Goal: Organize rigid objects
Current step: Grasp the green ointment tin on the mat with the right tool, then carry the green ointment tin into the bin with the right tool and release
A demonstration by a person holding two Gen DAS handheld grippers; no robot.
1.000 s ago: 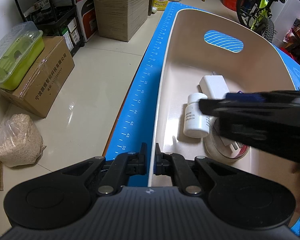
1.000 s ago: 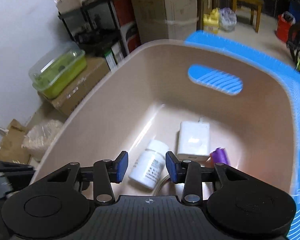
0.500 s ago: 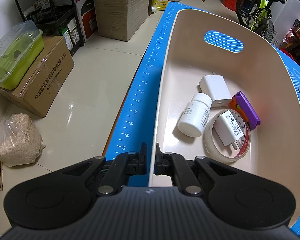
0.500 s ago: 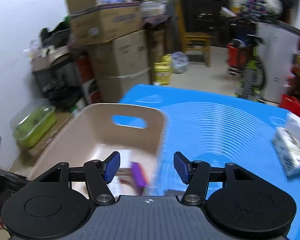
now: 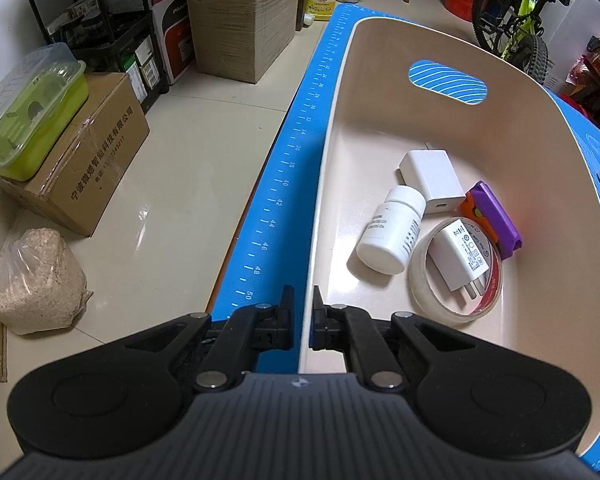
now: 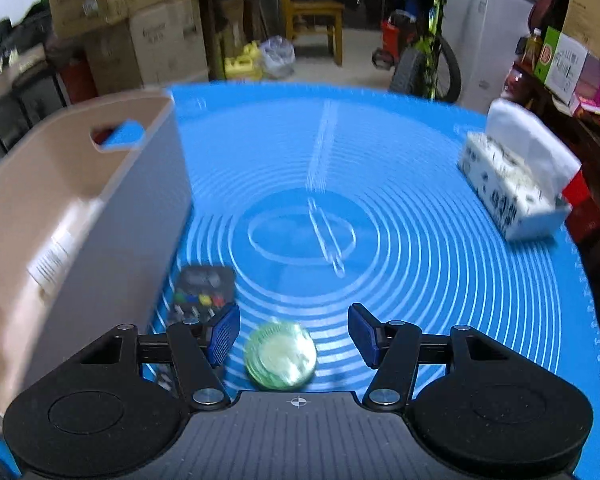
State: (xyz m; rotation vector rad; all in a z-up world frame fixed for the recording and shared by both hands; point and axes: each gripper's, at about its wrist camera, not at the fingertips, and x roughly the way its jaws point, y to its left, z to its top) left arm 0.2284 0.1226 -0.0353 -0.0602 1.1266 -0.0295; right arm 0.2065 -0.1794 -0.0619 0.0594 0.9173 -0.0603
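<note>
My left gripper (image 5: 300, 322) sits at the near left rim of the beige bin (image 5: 332, 184). Its jaws are clamped on that rim wall, one finger outside over the blue mat (image 5: 276, 208), one inside. I judge this hold to be steadying the bin.

Bin contents, left to right in the left wrist view:
- a white pill bottle (image 5: 390, 236), lying on its side with its base toward me;
- a white charger block (image 5: 432, 180), lying flat just behind the bottle;
- a roll of clear tape (image 5: 456, 276), lying flat, with a small white plug adapter (image 5: 462, 254) resting inside its ring;
- a purple and orange utility knife (image 5: 496, 220), beside the tape toward the right wall.

In the right wrist view the bin (image 6: 60, 216) stands at the left of the tabletop. A dark case with coloured bits (image 6: 204, 288) lies on the mat just beside the bin's outer wall, to the left of my left fingertip.

My right gripper (image 6: 294, 338) has its jaws wide apart and holds nothing. The green round object (image 6: 280, 356) lies on the mat between them, slightly left of centre. It is blurred, and it looks round, so no long axis governs the grasp. My right gripper is the nearer one. I judge the next move to be a descent followed by closing on this object.

A tissue pack (image 6: 516, 184) lies well apart at the far right.
</note>
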